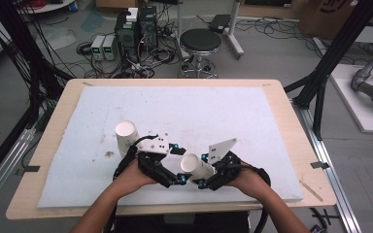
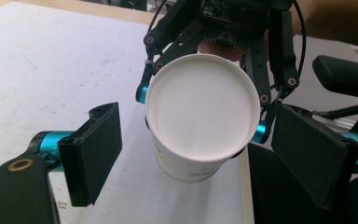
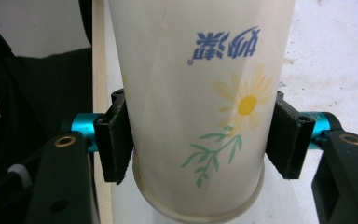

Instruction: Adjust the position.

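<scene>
Right claw (image 3: 200, 140) clamped on flowered paper cup (image 3: 200, 93), left claw (image 2: 205, 154) agape.

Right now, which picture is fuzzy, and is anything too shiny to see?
Left gripper view: the paper cup base glows pale and washed out, its own jaws soft-edged. Right gripper view: the cup's flower print is fairly sharp, the table behind blurred. High view: even light, coarse detail, no strong glare.

A light wooden counter (image 1: 62, 104) is carrying a white foam sheet (image 1: 213, 109), and an inverted paper cup (image 1: 127, 136) is standing on that sheet.
</scene>
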